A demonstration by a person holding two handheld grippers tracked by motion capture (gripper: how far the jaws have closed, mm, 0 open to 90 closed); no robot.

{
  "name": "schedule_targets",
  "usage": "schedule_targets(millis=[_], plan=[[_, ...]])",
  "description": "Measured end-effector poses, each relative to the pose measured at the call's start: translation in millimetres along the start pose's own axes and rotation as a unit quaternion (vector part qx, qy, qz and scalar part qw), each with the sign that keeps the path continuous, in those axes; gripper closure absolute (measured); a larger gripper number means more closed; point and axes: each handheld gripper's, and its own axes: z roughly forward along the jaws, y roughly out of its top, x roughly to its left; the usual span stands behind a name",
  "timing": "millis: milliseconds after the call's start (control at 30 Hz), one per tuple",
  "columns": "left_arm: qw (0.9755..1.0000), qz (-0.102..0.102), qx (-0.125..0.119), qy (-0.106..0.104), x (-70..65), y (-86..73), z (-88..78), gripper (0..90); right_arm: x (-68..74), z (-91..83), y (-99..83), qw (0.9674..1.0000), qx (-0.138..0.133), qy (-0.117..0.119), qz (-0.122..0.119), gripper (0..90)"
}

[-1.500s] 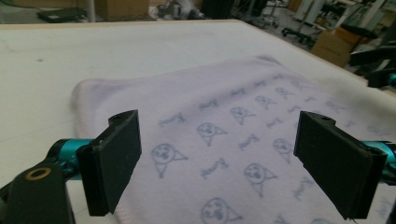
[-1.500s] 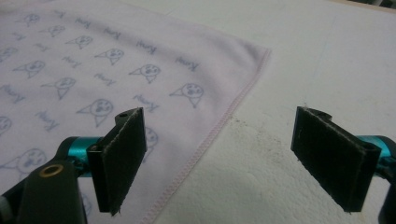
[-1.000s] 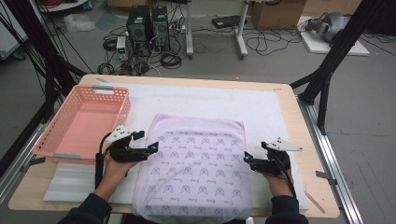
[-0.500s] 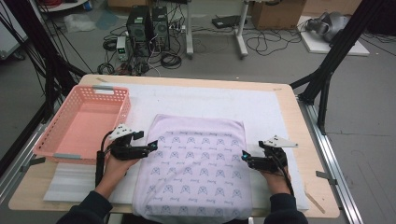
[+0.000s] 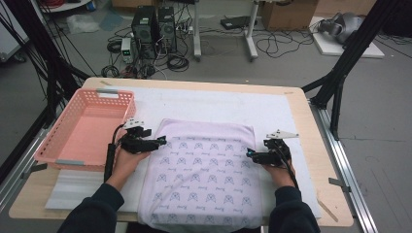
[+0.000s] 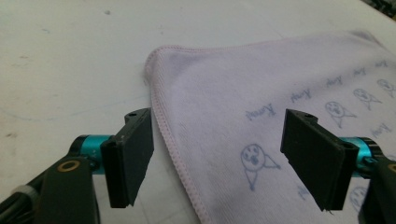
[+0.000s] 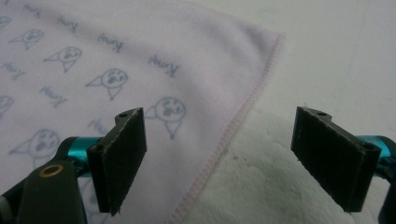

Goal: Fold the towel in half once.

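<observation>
— What's the biggest thing there?

— The table (image 5: pixel 311 116), a pale wooden top with a white mat (image 5: pixel 214 104) spread across most of it.

— And on the mat?

— A lilac towel (image 5: pixel 204 174) printed with small blue faces. It lies flat in the middle of the table toward the near edge, and its near end hangs just over that edge. Its two far corners sit well short of the table's far edge.

— Anything else of size?

— A pink basket (image 5: pixel 82 127) at the left edge of the table, just beside the towel's left side but apart from it.

— Where are the grippers?

— The left gripper (image 5: pixel 158 142) is at the towel's left edge, near its far left corner. In the left gripper view the stitched hem runs between the two black pads (image 6: pixel 130 154); the jaws have just been closing but stand apart, pressing nothing.

— So it's released?

— Yes, not grasping.

— And the other?

— The right gripper (image 5: pixel 250 153) is at the towel's right edge. In the right gripper view the hem passes between its pads (image 7: pixel 122 158), one over the cloth, one over the mat. Also wide apart, holding nothing.
</observation>
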Motion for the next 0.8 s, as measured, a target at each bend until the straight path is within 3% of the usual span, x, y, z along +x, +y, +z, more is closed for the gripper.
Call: schedule_targets(millis=[200,267,400,433,500,533,567,600,633,667,700,767,800], plan=[[0.9989,0.007,0.035,0.029,5.8,2.1,16.5,33.1,0.3,16.7,9.5,0.9996,0.026,-0.014,0.003,18.3],[0.9987,0.019,0.029,0.038,4.8,2.4,17.8,37.4,1.0,18.3,12.6,0.9993,0.027,-0.027,0.001,25.2],[0.9936,0.079,0.04,0.07,-2.6,1.3,19.8,45.0,2.3,23.2,17.4,0.9984,0.033,-0.046,0.004,30.3],[0.9932,0.088,0.04,0.065,-3.3,1.2,19.7,46.6,3.1,23.6,18.4,0.9983,0.033,-0.048,0.007,34.0],[0.9932,0.098,0.039,0.049,-3.9,1.0,19.3,61.3,4.8,23.3,19.7,0.9984,0.035,-0.045,0.003,43.6],[0.9928,0.107,0.041,0.033,-5.0,0.8,19.4,73.6,5.5,23.2,20.2,0.9985,0.036,-0.041,0.0,50.3],[0.992,0.115,0.041,0.032,-6.8,0.6,19.9,83.6,6.5,22.8,20.8,0.9987,0.037,-0.036,-0.001,54.4],[0.9908,0.125,0.042,0.031,-7.6,0.7,19.9,84.6,6.5,22.9,21.1,0.9988,0.037,-0.033,-0.004,61.4],[0.9914,0.12,0.043,0.026,-6.1,0.9,19.6,85.2,5.9,22.5,21.4,0.9991,0.037,-0.019,-0.003,75.5],[0.9933,0.106,0.043,0.02,-3.7,1.4,19.5,85.5,5.7,22.5,21.8,0.9993,0.037,-0.007,0.001,83.6],[0.9949,0.09,0.041,0.02,-1.5,2.2,19.3,85.6,5.9,22.9,22.6,0.9992,0.041,-0.003,0.003,84.9],[0.9947,0.089,0.031,0.041,0.2,3.0,19.2,86.0,6.0,23.5,25.8,0.9988,0.049,-0.004,-0.007,85.8],[0.9959,0.075,0.028,0.042,2.7,4.0,19.2,86.0,6.0,24.0,27.6,0.9986,0.05,-0.012,-0.014,86.0]])
